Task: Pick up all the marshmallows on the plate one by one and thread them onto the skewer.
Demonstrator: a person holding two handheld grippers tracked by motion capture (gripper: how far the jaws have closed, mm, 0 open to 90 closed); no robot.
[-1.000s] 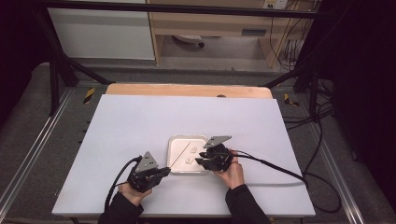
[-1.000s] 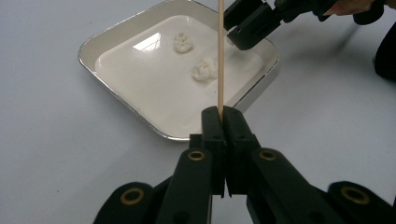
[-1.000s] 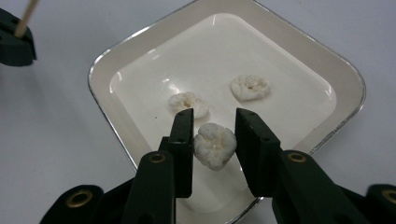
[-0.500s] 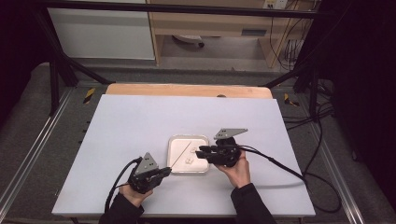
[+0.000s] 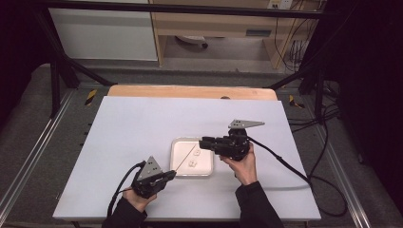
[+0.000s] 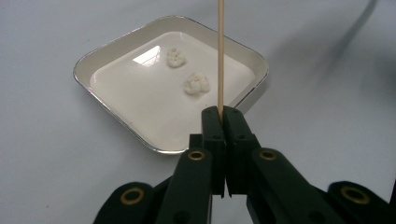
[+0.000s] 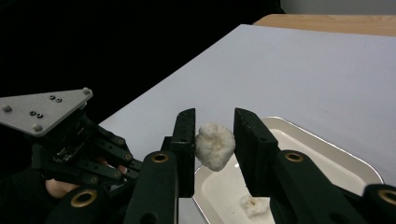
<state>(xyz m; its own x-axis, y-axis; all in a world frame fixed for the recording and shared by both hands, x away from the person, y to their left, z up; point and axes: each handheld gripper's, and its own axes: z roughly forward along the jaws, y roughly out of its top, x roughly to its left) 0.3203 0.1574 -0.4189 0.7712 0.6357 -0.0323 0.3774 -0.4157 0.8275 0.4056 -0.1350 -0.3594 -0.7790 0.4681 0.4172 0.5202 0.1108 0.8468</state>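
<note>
Right hand-held gripper [image 7: 214,140] pinches white puff [image 7: 214,145] above tray [image 7: 345,161]; left hand-held gripper [image 6: 223,122] clamps skewer [image 6: 220,56]. Nothing threaded yet; two puffs [image 6: 196,84] remain in tray.

From above the near edge we look forward and down on the whole tabletop [image 5: 142,123], with the white tray [image 5: 183,164] near its middle. We ride the left hand-held gripper [image 6: 223,114] close and low, facing the tray. From the right hand-held gripper [image 7: 214,140] we hover just above it. All three views share the tray.
</note>
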